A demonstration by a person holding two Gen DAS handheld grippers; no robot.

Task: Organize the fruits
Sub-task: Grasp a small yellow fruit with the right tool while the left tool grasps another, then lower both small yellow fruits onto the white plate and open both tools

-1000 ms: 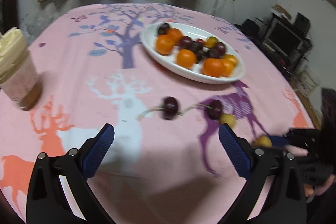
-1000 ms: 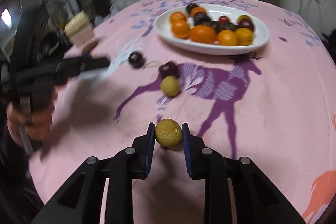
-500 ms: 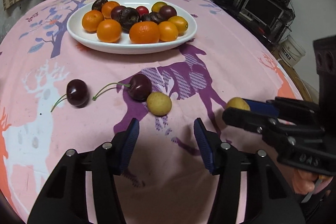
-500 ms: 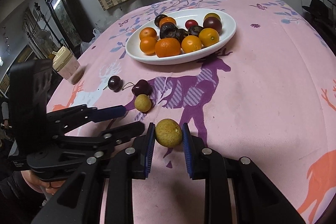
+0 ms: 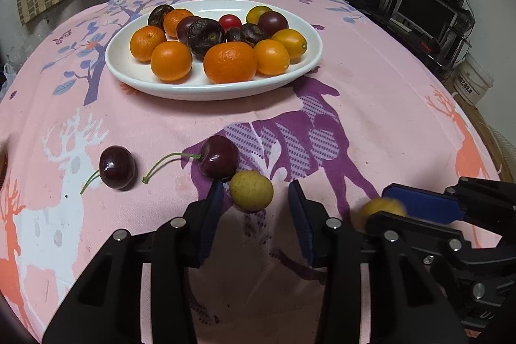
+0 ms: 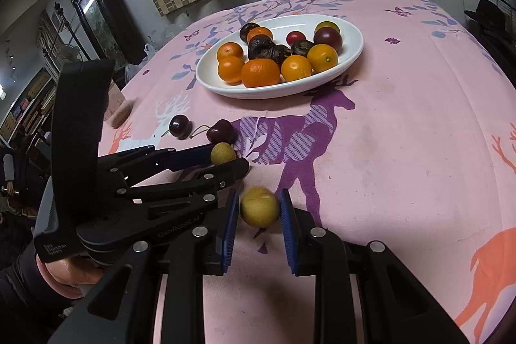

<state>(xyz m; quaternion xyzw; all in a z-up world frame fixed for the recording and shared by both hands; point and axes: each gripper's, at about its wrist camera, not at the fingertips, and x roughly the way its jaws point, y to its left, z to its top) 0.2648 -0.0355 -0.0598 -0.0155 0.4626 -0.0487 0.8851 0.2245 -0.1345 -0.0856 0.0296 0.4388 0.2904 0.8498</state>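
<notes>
A white oval plate at the far middle of the pink tablecloth holds oranges, dark plums and small tomatoes. Two dark cherries lie in front of it. A small yellow fruit rests on the cloth beside the right cherry. My left gripper straddles it, its jaws closing with gaps still on both sides. My right gripper is shut on a second yellow fruit, low over the cloth just right of the left gripper.
A cup stands at the table's left edge, half hidden behind the left gripper's body. A hand holds that gripper. Beyond the right table edge are a monitor and a white bucket.
My left gripper swung right and forward from the cherries to the loose yellow fruit, and its jaws narrowed from wide open to close around it. The right gripper kept its fruit and stayed put.
</notes>
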